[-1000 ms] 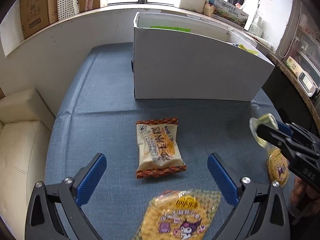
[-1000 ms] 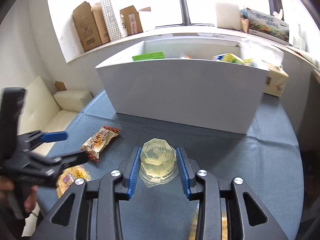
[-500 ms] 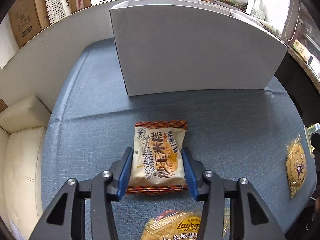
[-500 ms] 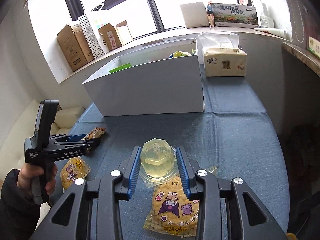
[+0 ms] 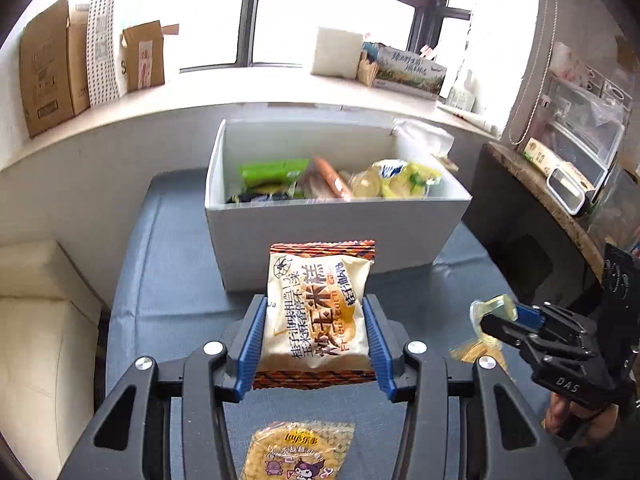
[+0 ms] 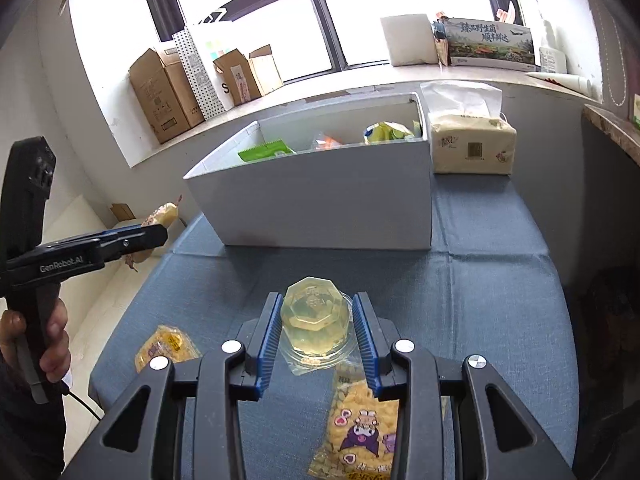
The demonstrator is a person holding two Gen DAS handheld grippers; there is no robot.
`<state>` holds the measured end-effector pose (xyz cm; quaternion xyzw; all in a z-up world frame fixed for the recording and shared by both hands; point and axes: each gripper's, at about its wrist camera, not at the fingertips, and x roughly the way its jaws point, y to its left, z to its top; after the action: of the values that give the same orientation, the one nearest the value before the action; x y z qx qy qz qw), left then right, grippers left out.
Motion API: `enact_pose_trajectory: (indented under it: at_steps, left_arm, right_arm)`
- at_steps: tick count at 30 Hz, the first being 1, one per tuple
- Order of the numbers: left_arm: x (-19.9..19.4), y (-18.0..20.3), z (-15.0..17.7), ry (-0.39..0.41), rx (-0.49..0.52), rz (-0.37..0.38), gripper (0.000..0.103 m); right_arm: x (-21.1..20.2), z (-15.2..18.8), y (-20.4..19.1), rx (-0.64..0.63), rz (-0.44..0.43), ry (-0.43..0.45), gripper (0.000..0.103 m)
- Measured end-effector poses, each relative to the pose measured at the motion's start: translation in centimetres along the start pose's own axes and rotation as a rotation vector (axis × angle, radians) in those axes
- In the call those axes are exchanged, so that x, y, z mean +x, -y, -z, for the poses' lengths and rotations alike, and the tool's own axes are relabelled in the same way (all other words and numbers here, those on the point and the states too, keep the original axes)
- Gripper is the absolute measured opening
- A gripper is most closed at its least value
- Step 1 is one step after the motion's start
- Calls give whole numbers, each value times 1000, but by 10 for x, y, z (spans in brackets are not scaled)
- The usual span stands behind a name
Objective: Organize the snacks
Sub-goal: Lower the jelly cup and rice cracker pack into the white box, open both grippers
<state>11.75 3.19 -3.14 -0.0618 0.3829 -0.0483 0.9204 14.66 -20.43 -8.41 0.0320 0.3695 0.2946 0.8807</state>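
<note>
My left gripper (image 5: 316,340) is shut on a cream and orange corn cake packet (image 5: 318,308) and holds it above the blue table, in front of the white box (image 5: 332,232). My right gripper (image 6: 318,340) is shut on a clear jelly cup (image 6: 316,316) above the table. In the right wrist view the left gripper (image 6: 160,232) shows at the left with the packet (image 6: 162,216). In the left wrist view the right gripper (image 5: 492,320) shows at the right with the cup (image 5: 490,310). The white box (image 6: 320,200) holds several snacks.
Two yellow Lay's packets lie on the blue cloth, one (image 6: 166,346) at the left and one (image 6: 360,428) under my right gripper; one (image 5: 300,452) shows below the left gripper. A tissue pack (image 6: 470,144) stands right of the box. Cardboard boxes (image 6: 168,88) line the windowsill.
My left gripper closed on the corn cake packet and lifted it off the table towards the box. My right gripper kept hold of the jelly cup and swung back to face the box.
</note>
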Motion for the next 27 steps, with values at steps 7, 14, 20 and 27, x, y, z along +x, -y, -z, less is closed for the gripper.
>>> enact_pose_trajectory:
  at_steps: [7,14,20,27]
  left_arm:
    - [1,11,-73,65,40,-14,52]
    - [56,2,-131,53,6,-10,52]
    - [107,-2,-142,7,24,-53,52]
    - [139,-12,-136,-39,6,-44,77]
  right_arm:
    - [6,-71,-9,-49,-21,65,39]
    - [40,-142,-3,-57,15,73,39]
    - [86,-170,13,-57,45,28,39]
    - [121,-175,24,-38,116,-48,44]
